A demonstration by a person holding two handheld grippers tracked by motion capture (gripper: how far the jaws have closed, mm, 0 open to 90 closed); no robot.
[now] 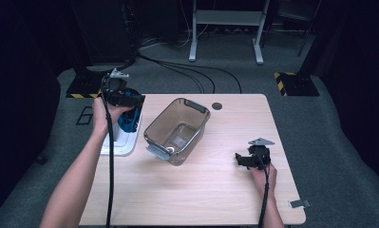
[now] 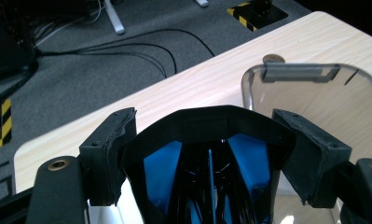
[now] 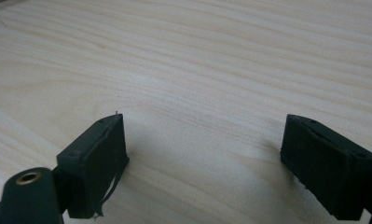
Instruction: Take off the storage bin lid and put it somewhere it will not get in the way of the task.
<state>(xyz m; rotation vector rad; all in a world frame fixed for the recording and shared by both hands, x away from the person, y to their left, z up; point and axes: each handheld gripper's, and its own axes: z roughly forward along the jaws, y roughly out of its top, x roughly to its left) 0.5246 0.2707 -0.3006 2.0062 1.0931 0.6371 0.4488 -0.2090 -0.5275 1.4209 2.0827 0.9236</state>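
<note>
My left gripper (image 1: pixel 130 108) is held up over the table's left edge, shut on a blue and black object (image 1: pixel 128 121). In the left gripper view the object's black rim (image 2: pixel 207 122) spans the gap and both pads press on its sides, with blue panels (image 2: pixel 162 172) below. A clear plastic bin (image 1: pixel 177 129) stands empty at the table's middle, just right of that gripper; its rim handle (image 2: pixel 299 72) lies ahead of the jaws. My right gripper (image 1: pixel 240 159) rests low at the table's right, open, with bare wood between its pads (image 3: pixel 204 126).
A white flat lid or tray (image 1: pixel 124 145) lies at the left edge under the held object. A dark round grommet (image 1: pixel 217 106) sits behind the bin. A small metal clip (image 1: pixel 298 204) is at the front right corner. Cables (image 1: pixel 187 71) run across the floor beyond.
</note>
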